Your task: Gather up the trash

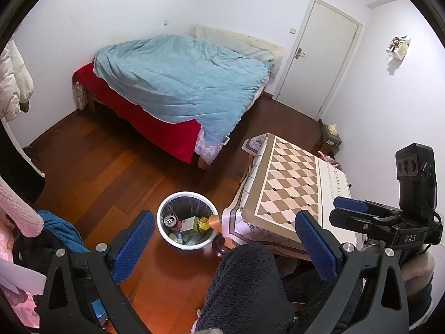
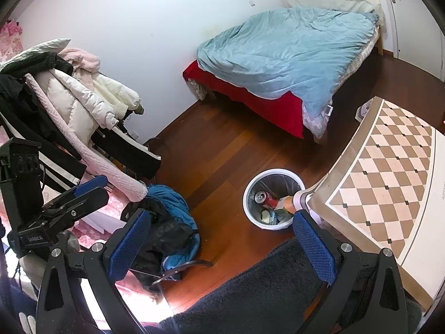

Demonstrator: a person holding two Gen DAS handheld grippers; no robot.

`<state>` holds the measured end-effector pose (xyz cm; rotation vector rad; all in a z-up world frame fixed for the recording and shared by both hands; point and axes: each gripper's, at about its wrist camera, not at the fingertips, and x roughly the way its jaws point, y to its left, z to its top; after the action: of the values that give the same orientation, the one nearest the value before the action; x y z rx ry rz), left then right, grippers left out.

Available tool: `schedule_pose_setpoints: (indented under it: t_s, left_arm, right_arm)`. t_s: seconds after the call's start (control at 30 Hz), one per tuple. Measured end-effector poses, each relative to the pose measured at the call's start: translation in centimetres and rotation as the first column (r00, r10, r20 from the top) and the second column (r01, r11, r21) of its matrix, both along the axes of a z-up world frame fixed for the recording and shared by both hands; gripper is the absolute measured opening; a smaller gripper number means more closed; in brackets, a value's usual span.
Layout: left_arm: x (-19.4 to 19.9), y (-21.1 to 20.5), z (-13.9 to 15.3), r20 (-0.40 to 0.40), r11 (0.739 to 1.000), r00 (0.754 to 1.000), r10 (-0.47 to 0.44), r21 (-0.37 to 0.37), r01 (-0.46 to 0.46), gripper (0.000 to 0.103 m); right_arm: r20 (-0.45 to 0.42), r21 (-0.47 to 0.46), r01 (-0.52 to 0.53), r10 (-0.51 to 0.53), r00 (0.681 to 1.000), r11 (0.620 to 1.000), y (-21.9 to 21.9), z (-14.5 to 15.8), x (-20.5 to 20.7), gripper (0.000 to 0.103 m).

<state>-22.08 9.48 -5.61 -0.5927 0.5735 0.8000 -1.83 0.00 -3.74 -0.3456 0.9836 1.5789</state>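
Note:
A white trash bin [image 1: 185,194] [image 2: 274,170] with a black liner stands on the wood floor beside the table corner. Inside lie a red drink can [image 1: 172,220] [image 2: 265,197], a green carton [image 1: 192,224] [image 2: 283,205] and some yellow scrap [image 1: 204,222]. My left gripper [image 1: 224,217] hovers above and short of the bin, jaws wide apart, nothing between its blue pads [image 1: 133,239]. My right gripper [image 2: 221,214] is likewise open and empty, left of the bin. Each gripper also shows side-on in the other view: right gripper [image 1: 335,210], left gripper [image 2: 105,187].
A table [image 1: 292,183] [image 2: 389,172] with a checkered cloth stands right of the bin. Beyond the floor is a bed [image 1: 180,83] [image 2: 286,55] with a blue duvet. Clothes [image 2: 69,97] are heaped at left, and a blue jacket [image 2: 172,208] lies on a chair. The person's dark fleece [image 1: 244,286] fills the foreground.

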Motion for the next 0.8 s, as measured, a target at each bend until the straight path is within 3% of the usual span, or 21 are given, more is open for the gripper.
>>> schedule_pose_setpoints:
  t_s: [0.8]
  left_arm:
    - [1.2, -0.4, 0.6, 0.011, 1.0, 0.999, -0.03, 0.009, 0.03, 0.103]
  right_arm:
    - [0.011, 0.02, 0.01, -0.01, 1.0, 1.0, -0.8, 1.1, 0.2, 0.103]
